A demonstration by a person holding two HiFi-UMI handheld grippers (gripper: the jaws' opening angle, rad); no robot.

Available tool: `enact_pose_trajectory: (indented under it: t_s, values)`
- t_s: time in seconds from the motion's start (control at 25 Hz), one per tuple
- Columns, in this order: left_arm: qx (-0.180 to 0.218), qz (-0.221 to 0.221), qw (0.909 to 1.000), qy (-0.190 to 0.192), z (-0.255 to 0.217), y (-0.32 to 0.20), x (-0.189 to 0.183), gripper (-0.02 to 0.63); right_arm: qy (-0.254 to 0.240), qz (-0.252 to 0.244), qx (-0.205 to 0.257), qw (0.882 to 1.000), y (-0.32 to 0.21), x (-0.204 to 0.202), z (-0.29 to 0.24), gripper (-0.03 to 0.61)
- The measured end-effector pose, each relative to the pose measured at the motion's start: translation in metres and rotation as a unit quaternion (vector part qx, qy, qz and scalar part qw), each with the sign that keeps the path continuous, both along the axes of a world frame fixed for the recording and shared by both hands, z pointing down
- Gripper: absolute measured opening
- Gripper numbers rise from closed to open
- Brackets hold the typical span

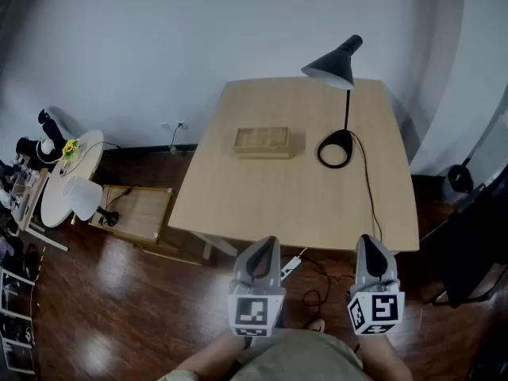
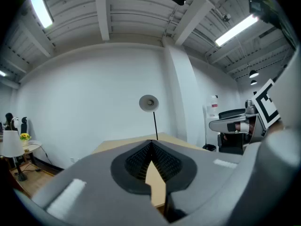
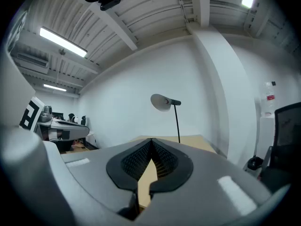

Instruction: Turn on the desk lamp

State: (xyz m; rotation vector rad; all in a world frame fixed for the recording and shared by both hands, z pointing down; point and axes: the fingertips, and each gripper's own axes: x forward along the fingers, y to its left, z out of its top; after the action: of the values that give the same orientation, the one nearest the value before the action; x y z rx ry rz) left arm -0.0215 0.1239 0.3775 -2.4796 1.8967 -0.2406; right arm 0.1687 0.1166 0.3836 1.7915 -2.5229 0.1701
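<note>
The black desk lamp (image 1: 337,63) stands at the far right of the light wooden table (image 1: 294,201), on a ring base (image 1: 336,149), and its shade shows no glow. Its cord (image 1: 368,187) runs to the near edge. Both grippers hang short of the table's near edge, above the floor. My left gripper (image 1: 260,246) is shut and holds nothing, and so is my right gripper (image 1: 371,241). The left gripper view shows the lamp (image 2: 148,102) far beyond the shut left gripper (image 2: 151,143). The right gripper view shows the lamp (image 3: 162,102) far beyond the shut right gripper (image 3: 151,140).
A flat wooden box (image 1: 261,142) lies mid-table, left of the lamp base. A power strip (image 1: 291,266) lies on the floor under the near edge. To the left are a round white side table (image 1: 55,199) and a low wooden crate (image 1: 136,213). A dark chair (image 1: 476,244) stands at right.
</note>
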Motion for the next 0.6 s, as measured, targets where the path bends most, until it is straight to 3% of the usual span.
enact_pose_trajectory:
  t_s: [0.24, 0.6]
  values:
    - [0.000, 0.026, 0.9995, 0.017, 0.004, -0.065, -0.023, 0.000, 0.013, 0.026, -0.009, 1.000, -0.049, -0.026, 0.005, 0.000]
    - [0.005, 0.117, 0.9927, 0.029, 0.003, -0.174, -0.060, 0.000, 0.042, 0.090, -0.016, 0.995, -0.137, -0.077, 0.000, 0.000]
